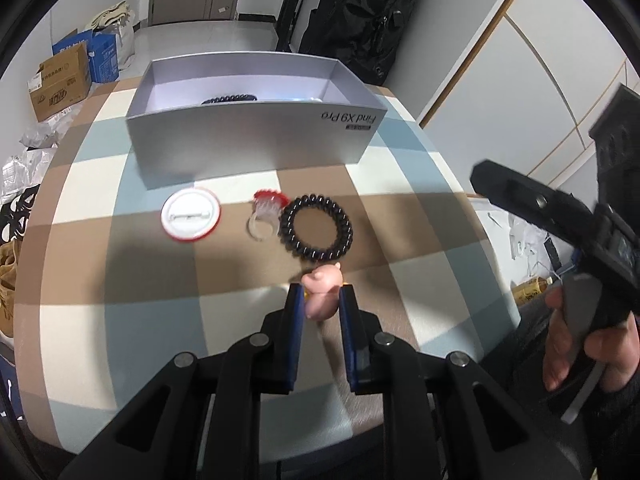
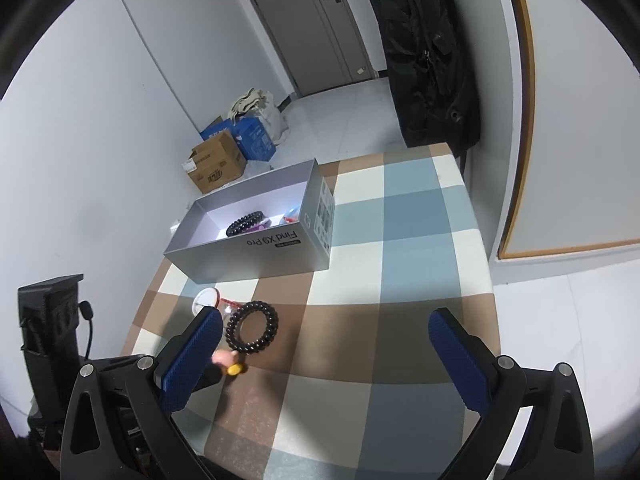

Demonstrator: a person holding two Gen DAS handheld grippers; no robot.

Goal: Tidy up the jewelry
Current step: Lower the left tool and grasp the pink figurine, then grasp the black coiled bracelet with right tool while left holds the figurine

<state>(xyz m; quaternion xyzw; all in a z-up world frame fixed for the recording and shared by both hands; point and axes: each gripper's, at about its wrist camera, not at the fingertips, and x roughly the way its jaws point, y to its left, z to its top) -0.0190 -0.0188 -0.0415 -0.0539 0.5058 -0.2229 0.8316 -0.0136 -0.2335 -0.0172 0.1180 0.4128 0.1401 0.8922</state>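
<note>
My left gripper [image 1: 320,292] is shut on a small pink pig charm [image 1: 322,286] with a yellow part, low over the checked tablecloth; the charm also shows in the right wrist view [image 2: 225,358]. Just beyond it lie a black spiral bracelet [image 1: 316,228] [image 2: 252,328], a clear ring with a red top [image 1: 267,210] and a round white badge with a red rim [image 1: 191,214] [image 2: 207,299]. A grey open box [image 1: 256,148] [image 2: 256,252] behind them holds a black bead bracelet [image 2: 245,222]. My right gripper [image 2: 326,344] is open and empty, above the table to the right.
The checked tablecloth [image 2: 400,280] covers a table whose right edge drops to the floor. Cardboard and blue boxes [image 2: 228,152] sit on the floor at the far left. A black backpack [image 2: 428,52] hangs beyond the table. The right hand and its gripper [image 1: 576,240] show at right.
</note>
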